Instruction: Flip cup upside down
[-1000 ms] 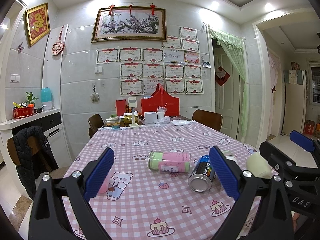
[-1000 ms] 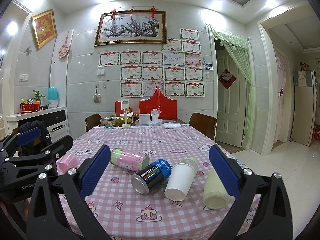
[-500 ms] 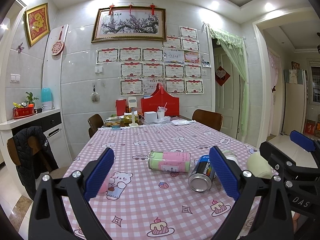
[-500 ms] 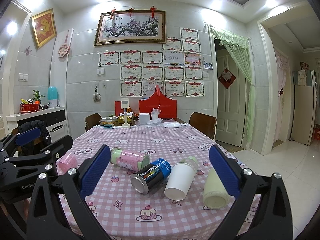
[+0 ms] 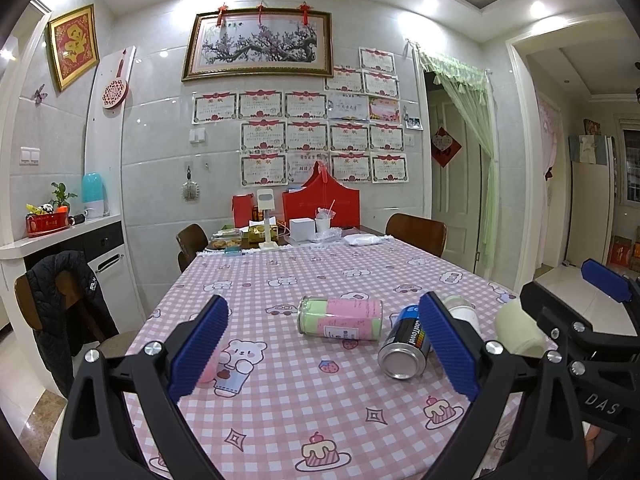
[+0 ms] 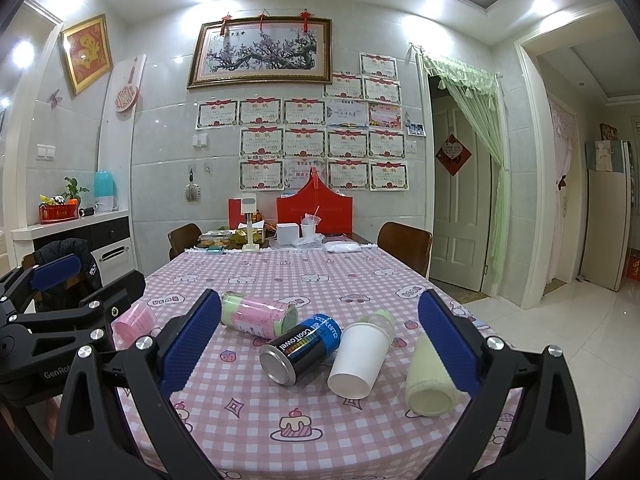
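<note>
Several cups and cans lie on their sides on the pink checked tablecloth (image 6: pixel 304 280). A white paper cup (image 6: pixel 358 360) lies with its base toward me; a pale yellow cup (image 6: pixel 428 380) lies to its right, also in the left wrist view (image 5: pixel 518 332). A pink cup (image 6: pixel 134 322) lies at the left, half hidden behind the left gripper's finger (image 5: pixel 200 344). My left gripper (image 5: pixel 324 350) is open and empty above the near table edge. My right gripper (image 6: pixel 320 350) is open and empty, short of the white cup.
A black and blue can (image 6: pixel 298 348) and a pink and green can (image 6: pixel 260 314) lie between the cups. Boxes, a red bag (image 6: pixel 316 210) and food sit at the table's far end. Chairs (image 6: pixel 404 246) stand at both sides; a jacket hangs on the left chair (image 5: pixel 64 304).
</note>
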A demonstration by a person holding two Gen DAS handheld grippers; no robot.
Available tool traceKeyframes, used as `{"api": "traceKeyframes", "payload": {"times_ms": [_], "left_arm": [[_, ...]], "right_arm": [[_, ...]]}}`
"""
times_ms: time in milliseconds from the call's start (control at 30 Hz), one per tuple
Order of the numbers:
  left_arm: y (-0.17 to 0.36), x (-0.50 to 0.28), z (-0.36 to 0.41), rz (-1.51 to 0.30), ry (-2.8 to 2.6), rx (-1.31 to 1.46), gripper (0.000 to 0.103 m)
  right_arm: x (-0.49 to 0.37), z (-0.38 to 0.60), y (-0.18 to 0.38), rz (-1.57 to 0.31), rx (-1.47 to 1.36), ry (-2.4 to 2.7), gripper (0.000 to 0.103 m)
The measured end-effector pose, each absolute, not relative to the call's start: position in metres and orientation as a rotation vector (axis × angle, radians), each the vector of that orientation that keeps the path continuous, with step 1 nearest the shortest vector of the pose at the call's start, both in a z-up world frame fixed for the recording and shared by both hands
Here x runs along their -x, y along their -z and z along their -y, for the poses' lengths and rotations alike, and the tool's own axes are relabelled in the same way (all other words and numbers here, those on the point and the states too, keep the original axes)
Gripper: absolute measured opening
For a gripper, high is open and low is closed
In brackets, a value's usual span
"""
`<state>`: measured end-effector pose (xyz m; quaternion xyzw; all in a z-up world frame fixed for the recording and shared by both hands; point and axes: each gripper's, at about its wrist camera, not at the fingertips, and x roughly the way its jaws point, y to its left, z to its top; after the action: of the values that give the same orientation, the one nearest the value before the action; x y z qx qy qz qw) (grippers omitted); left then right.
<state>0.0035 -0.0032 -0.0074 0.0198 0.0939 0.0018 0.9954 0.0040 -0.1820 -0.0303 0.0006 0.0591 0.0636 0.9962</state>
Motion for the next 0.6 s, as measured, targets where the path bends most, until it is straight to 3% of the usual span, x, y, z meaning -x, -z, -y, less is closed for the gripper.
{"api": "traceKeyframes", "payload": {"times_ms": [600], "left_arm": [[0.0111,-0.0124,-0.0039,-0.224,-0.01,-0.023,0.094]], "right_arm": [[-0.0117,0.1757,0.0335,-0.134,0.012,-0.131,0.095]]}}
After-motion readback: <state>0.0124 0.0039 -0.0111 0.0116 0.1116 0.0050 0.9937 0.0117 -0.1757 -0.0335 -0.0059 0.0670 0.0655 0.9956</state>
